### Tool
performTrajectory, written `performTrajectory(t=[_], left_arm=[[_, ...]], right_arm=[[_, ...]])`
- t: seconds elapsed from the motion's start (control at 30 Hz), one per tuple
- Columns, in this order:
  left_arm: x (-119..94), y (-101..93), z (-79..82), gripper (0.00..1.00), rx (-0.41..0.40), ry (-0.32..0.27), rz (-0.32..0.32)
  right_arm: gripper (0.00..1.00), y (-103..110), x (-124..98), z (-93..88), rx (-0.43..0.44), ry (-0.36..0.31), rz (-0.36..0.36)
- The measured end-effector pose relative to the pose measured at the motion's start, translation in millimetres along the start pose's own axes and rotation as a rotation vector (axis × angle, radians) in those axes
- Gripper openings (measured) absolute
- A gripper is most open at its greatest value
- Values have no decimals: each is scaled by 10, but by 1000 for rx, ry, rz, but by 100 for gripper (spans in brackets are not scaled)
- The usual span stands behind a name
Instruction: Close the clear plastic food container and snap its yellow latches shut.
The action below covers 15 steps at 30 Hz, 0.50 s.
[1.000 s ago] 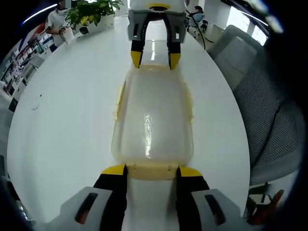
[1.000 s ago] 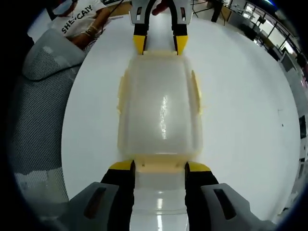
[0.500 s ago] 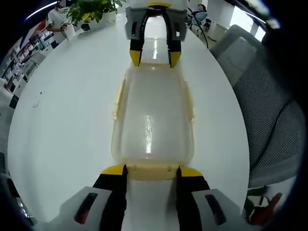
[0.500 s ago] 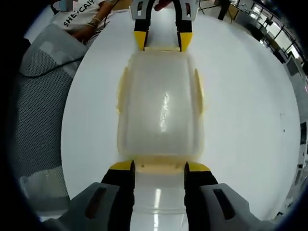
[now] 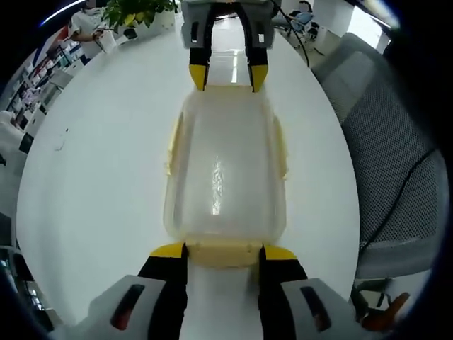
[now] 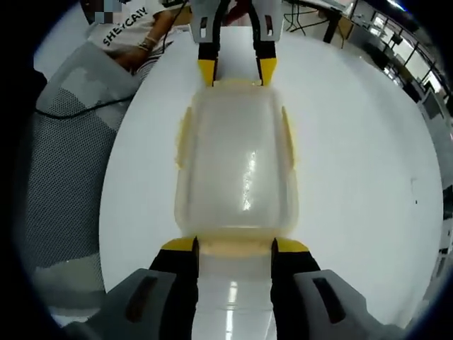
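Note:
The clear plastic container (image 5: 223, 163) lies lengthwise on the white table (image 5: 92, 142) with its lid on. Yellow side latches (image 5: 172, 145) lie along both long edges. In the left gripper view my left gripper (image 5: 224, 251) has its jaws tight against both sides of the near yellow end latch (image 5: 224, 253). My right gripper (image 5: 228, 76) flanks the far end the same way. In the right gripper view the container (image 6: 237, 163) runs from my right gripper (image 6: 235, 246), on its near end latch (image 6: 235, 247), to the left gripper (image 6: 237, 71).
A grey mesh chair (image 5: 396, 156) stands by the table's edge, also seen as the chair (image 6: 64, 177). A potted plant (image 5: 134, 10) stands at the table's far end. A person (image 6: 134, 32) sits behind the left gripper.
Both views have tilted a little, so the opposite gripper sits higher in each and the container looks longer. The container stays fixed between both pairs of jaws.

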<state>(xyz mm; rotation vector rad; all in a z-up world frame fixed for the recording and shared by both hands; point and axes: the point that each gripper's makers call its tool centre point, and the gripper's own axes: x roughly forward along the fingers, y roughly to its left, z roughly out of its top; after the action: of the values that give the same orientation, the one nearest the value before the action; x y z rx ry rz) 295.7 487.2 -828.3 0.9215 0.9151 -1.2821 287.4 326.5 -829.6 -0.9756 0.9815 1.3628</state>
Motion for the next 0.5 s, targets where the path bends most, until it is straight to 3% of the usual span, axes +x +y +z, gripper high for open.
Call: performTrajectory(t=[0.5], left_arm=[[-341,73,187,33,14,4,19]], right_arm=[[36,-45,-270,46,23,-65,6]])
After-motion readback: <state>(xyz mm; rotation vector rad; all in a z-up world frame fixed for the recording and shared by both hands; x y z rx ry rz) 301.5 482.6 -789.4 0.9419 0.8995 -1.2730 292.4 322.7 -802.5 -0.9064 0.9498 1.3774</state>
